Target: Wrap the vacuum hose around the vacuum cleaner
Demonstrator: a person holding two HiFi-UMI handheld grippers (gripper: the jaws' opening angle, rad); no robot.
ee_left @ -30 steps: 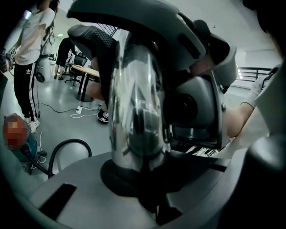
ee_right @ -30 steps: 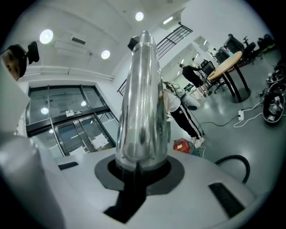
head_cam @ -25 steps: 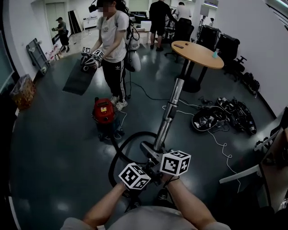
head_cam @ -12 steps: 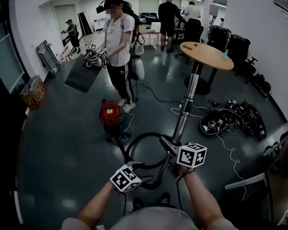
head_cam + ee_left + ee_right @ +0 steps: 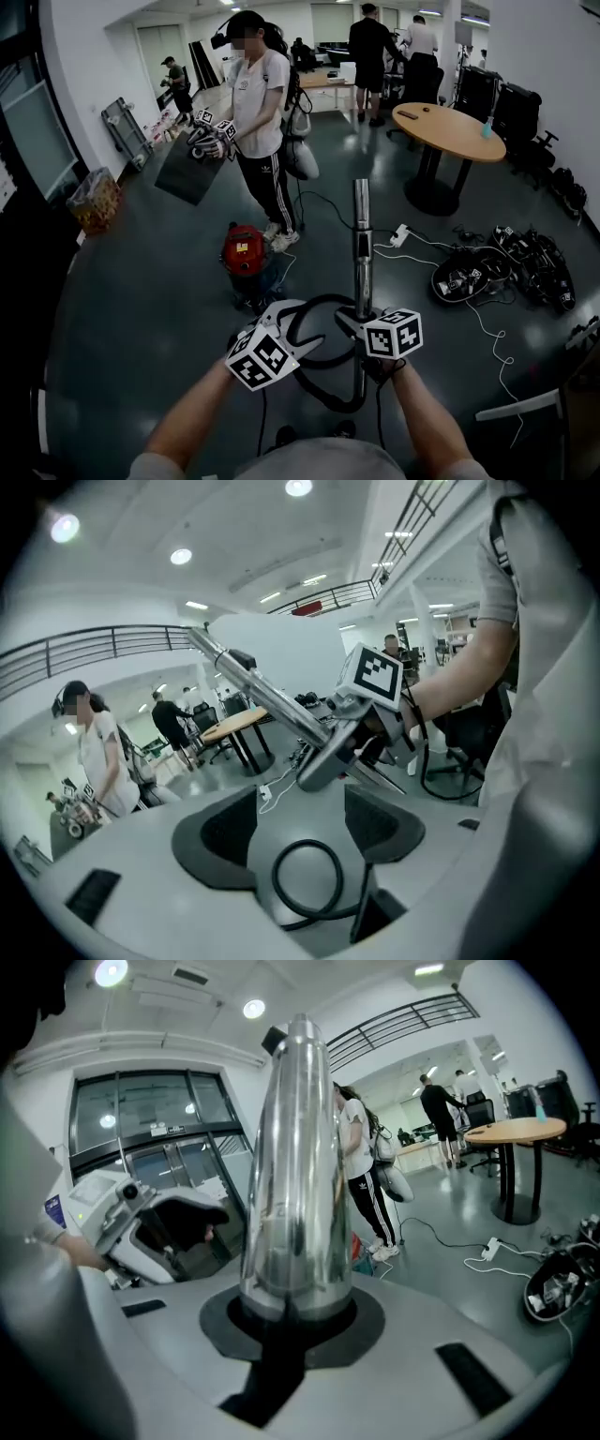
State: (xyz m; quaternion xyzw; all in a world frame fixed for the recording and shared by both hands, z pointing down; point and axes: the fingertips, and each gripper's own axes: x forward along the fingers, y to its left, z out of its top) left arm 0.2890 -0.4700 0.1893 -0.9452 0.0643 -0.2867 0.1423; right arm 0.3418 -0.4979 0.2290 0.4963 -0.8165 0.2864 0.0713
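On the left, the small red canister vacuum cleaner (image 5: 244,251) stands on the dark glossy floor (image 5: 141,309). It sits by the feet of a second person in a white T-shirt (image 5: 261,94), ahead of our hands and clear of them.

Nearer to us, the left gripper (image 5: 300,829) has its jaws spread wide. They have just been opening, and neither pad presses on anything. Through the gap we see a loop of the ribbed black hose (image 5: 276,879) lying lower down, untouched. In the head view the same hose curls round in front of us, between the two grippers.

To the right of the loop, the polished chrome wand tube (image 5: 362,234) rises almost straight up. The right gripper (image 5: 292,1321) pinches it low down, jaws closed on the metal.

We judge the step in hand to be a fresh grip on the hose, so the next turn can be gathered. Nothing is wound on the canister yet.

To do it well, we would:
- Keep the right jaws firm on the tube and hold it upright, so the wand does not swing.
- Bring the open left jaws squarely over one strand of the hose rather than over the crossing of the loop.
- Close the left jaws only once the strand sits between the pads.
- Carry the slack toward the red canister in even turns — no kinks, no twist — minding the person standing beside it.
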